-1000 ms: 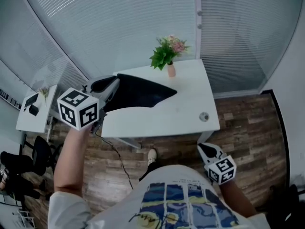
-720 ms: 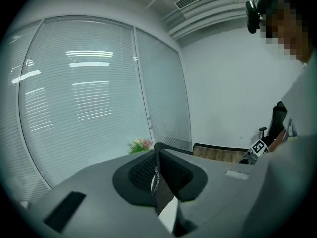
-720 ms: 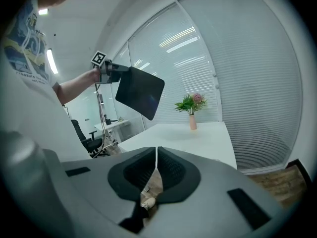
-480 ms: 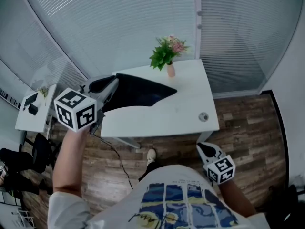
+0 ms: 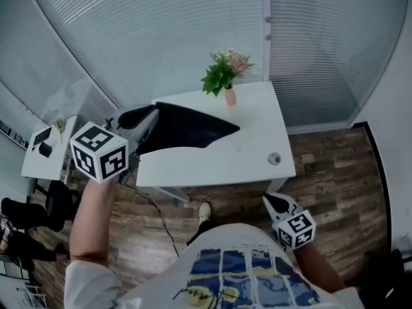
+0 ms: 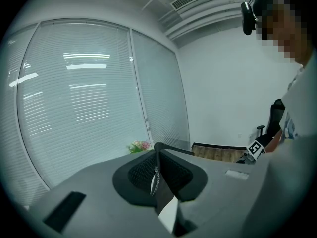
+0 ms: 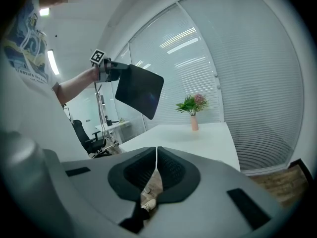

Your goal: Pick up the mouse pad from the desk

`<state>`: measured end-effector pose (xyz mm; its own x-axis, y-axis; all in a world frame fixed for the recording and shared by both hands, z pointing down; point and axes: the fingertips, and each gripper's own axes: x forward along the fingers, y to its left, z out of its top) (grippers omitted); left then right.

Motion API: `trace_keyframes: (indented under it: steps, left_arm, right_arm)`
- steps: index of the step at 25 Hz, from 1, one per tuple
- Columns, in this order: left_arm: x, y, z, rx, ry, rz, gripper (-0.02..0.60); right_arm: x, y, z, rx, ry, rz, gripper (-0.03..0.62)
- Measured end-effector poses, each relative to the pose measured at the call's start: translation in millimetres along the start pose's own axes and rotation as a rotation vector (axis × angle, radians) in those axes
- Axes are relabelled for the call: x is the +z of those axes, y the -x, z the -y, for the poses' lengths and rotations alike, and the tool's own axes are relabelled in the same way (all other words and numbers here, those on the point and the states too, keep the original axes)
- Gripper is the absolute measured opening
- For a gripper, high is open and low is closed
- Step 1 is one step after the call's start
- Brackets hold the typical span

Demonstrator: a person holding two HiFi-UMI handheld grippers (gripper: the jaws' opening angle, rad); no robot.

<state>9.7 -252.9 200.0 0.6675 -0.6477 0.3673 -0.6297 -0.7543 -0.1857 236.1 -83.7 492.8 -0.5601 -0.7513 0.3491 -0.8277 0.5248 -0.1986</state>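
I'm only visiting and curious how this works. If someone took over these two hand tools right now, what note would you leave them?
Left gripper: shut on one edge of the mouse pad, which hangs in the air over the left end of the desk.
Right gripper: shut, empty, low by the person's side, off the desk.
On the desk: a flower vase near the back edge.
Done: the pad is gripped and lifted clear of the desk.
Left: probably nothing but holding the grip.
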Motion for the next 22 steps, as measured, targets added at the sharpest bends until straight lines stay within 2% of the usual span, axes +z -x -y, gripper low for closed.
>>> trace_keyframes:
  steps: [22]
  left_arm:
    - [7,-5,14,-0.022,-0.017,-0.008,0.025]
  right_arm:
    - [-3,0,8,-0.011,-0.008,0.009,0.002]
